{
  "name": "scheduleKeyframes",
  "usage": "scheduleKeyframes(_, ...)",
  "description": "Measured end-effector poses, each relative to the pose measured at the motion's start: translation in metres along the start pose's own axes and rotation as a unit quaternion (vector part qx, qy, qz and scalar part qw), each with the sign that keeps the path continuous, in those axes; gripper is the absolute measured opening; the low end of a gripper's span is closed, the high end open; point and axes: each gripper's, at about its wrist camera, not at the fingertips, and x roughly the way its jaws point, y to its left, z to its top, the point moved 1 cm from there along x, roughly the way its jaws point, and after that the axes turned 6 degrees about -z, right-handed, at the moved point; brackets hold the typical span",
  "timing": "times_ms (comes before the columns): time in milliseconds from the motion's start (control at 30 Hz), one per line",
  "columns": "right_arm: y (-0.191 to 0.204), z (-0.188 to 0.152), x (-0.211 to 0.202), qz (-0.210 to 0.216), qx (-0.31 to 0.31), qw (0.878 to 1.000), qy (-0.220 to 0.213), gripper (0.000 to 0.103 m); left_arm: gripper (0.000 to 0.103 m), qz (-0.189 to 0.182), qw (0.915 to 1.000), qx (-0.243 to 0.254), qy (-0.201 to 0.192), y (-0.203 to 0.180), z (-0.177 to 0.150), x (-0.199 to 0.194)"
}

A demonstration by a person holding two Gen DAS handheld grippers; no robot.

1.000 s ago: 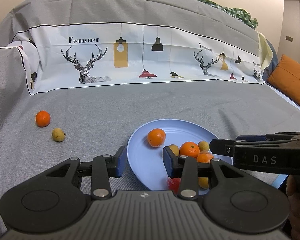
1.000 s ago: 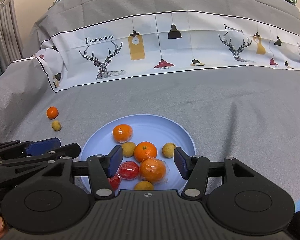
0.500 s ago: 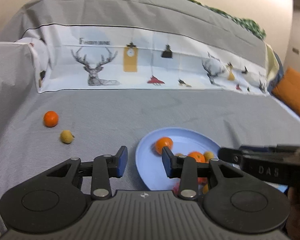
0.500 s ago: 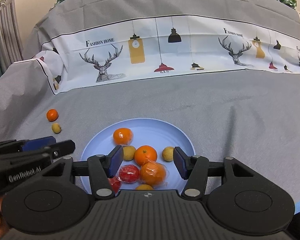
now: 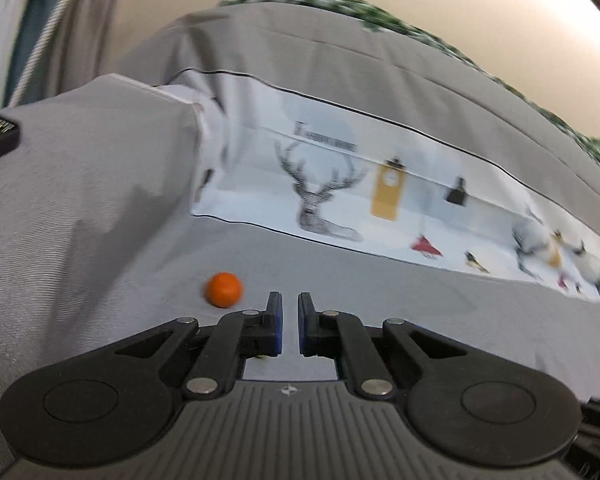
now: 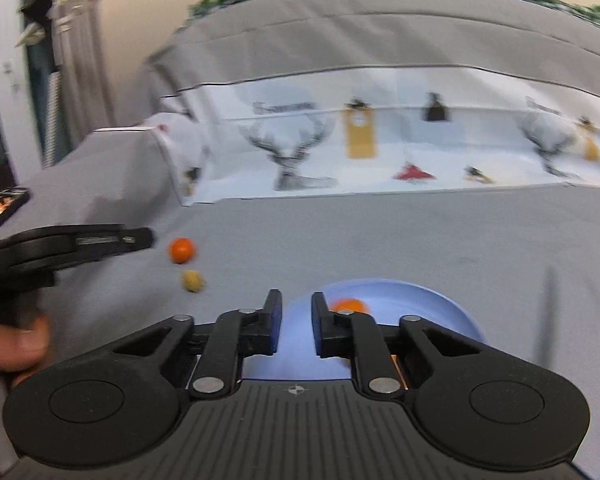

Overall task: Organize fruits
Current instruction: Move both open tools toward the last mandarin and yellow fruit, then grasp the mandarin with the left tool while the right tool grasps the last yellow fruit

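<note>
Orange mandarin (image 5: 223,289) loose on grey sofa cover (image 5: 380,280), just left of and beyond left claw (image 5: 290,322), yellowish fruit (image 6: 192,280) just nearer; blue plate (image 6: 432,300) with another orange fruit (image 6: 348,305) under right claw (image 6: 296,326). Both claws clenched, empty. Left claw nearer the strays, likely the one to fetch them; mandarin round, no long axis to line up with

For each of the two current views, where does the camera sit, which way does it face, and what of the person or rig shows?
Left wrist: sits behind the left gripper, faces the grey-covered sofa and a small loose orange fruit; only its shut gripper shows.
Right wrist: sits behind the right gripper, faces the round blue plate; the left gripper and a hand show too.
Shared: the orange fruit, the sofa's deer-print panel.
</note>
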Motion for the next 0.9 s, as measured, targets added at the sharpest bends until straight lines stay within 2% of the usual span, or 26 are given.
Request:
scheduleKeyframes(133, 0.024, 0.009, 0.025, 0.030, -0.009, 1.000, 0.000, 0.007, 0.008, 0.023, 0.9995, -0.017, -0.008, 0.015, 0.005, 0.007)
scheduleKeyframes(300, 0.042, 0.019, 0.067, 0.057, 0.012, 0.998, 0.027, 0.008, 0.008, 0.067, 0.9966, -0.047, -0.011, 0.036, 0.008, 0.018)
scheduleKeyframes(367, 0.048, 0.020, 0.085, 0.072, 0.016, 0.996, 0.045, 0.014, 0.008, 0.079, 0.9956, -0.051, -0.010, 0.041, 0.009, 0.023)
scheduleKeyframes(433, 0.055, 0.020, 0.103, 0.081, 0.017, 0.995, 0.060, 0.031, 0.008, 0.087, 0.9950, -0.047, -0.013, 0.043, 0.009, 0.025)
scheduleKeyframes(533, 0.068, 0.023, 0.126, 0.092, 0.005, 0.994, 0.066, 0.042, 0.009, 0.097, 0.9941, -0.046, -0.017, 0.047, 0.010, 0.029)
scheduleKeyframes(800, 0.088, 0.011, 0.180, 0.096, -0.034, 0.989, 0.106, 0.043, 0.013, 0.098, 0.9936, -0.056, 0.009, 0.058, 0.008, 0.052)
scheduleKeyframes(867, 0.088, 0.008, 0.187, 0.098, -0.037, 0.988, 0.111, 0.026, 0.014, 0.095, 0.9940, -0.051, 0.017, 0.057, 0.006, 0.059)
scheduleKeyframes(900, 0.087, 0.009, 0.186, 0.094, -0.036, 0.989, 0.106, 0.026, 0.019, 0.094, 0.9942, -0.049, 0.020, 0.057, 0.006, 0.063)
